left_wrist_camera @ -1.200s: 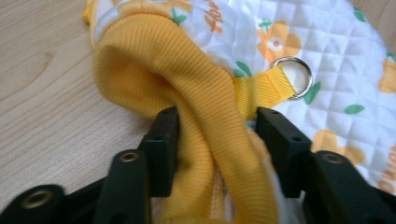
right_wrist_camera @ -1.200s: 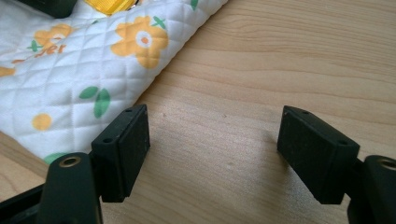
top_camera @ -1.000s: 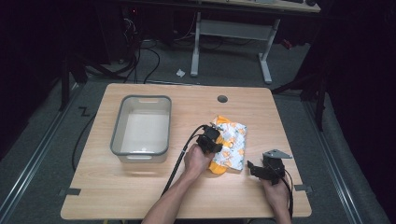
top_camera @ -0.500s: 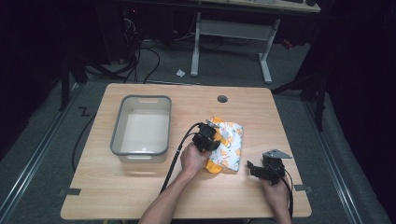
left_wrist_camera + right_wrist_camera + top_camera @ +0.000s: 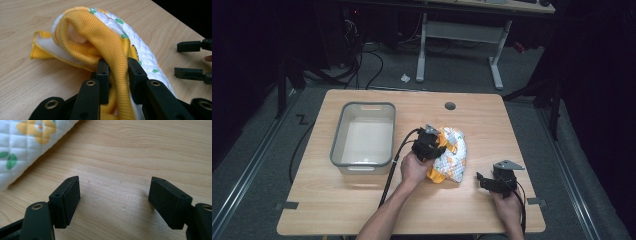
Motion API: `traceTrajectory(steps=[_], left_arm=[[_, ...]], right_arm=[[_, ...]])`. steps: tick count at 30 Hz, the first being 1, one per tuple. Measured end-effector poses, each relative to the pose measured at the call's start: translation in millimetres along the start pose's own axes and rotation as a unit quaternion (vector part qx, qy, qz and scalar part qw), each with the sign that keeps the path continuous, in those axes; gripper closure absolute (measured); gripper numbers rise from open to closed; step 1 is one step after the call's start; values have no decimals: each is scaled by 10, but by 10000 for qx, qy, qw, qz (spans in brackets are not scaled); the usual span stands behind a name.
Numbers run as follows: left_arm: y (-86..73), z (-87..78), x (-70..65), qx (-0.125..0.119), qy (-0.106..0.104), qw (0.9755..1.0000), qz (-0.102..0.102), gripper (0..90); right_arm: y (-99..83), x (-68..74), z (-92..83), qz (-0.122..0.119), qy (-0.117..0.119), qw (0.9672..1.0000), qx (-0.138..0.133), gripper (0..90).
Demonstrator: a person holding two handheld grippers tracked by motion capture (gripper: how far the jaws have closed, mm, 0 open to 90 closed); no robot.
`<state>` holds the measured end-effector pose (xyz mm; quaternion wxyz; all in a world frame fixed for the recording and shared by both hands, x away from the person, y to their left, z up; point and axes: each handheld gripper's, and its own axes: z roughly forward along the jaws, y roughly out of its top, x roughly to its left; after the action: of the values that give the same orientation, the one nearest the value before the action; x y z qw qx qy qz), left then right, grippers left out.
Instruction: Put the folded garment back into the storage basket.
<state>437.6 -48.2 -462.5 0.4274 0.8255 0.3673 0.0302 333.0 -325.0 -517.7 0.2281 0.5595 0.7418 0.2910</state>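
Step in hand: the left gripper (image 5: 117,75) is gripping the quilted garment (image 5: 451,155) by its yellow ribbed band (image 5: 110,47); the lift is just starting, judging by the cloth arching up from the tabletop (image 5: 492,120).
Garment's place: it is lying bunched on the tabletop, between the grey plastic bin (image 5: 362,136) on the person's left and the right gripper (image 5: 486,179), apart from both.
Left gripper: its jaws have just been closing and are now pinching a thick fold of the yellow band; in the left gripper view the fabric is passing straight between the two black pads and bulging above them.
Right gripper: it is resting low over bare wood just beside the garment's white flowered edge (image 5: 27,142), its jaws standing wide apart with nothing between them.
Next move: likely carrying the garment over to the bin, which is standing empty; that is calling for a lift high enough for the trailing cloth to pass over the bin's near wall.
Risk: the loose part is hanging free and may be dragging or snagging on the rim.
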Motion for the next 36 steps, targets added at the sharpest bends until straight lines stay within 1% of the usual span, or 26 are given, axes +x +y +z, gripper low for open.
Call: traceTrajectory(steps=[3, 13, 23, 31, 36], left_arm=[[-20, -37, 8, -21, -45, 10000, -10, 741], [5, -234, -31, -288, -108, 9995, 82, 742], [24, -502, -37, -567, -109, 9982, 148, 742], [20, -668, -4, -702, -43, 9974, 160, 742], [13, -724, 27, -747, -69, 9971, 87, 741]], right_arm=[[0, 0, 0, 1, 0, 10000, 0, 254], [-1, 1, -1, -9, 5, 10000, 0, 254], [-1, 1, -1, -15, 12, 10000, 1, 253], [-1, 1, -1, -15, 11, 10000, 1, 254], [-1, 2, -1, -22, 16, 10000, 1, 254]])
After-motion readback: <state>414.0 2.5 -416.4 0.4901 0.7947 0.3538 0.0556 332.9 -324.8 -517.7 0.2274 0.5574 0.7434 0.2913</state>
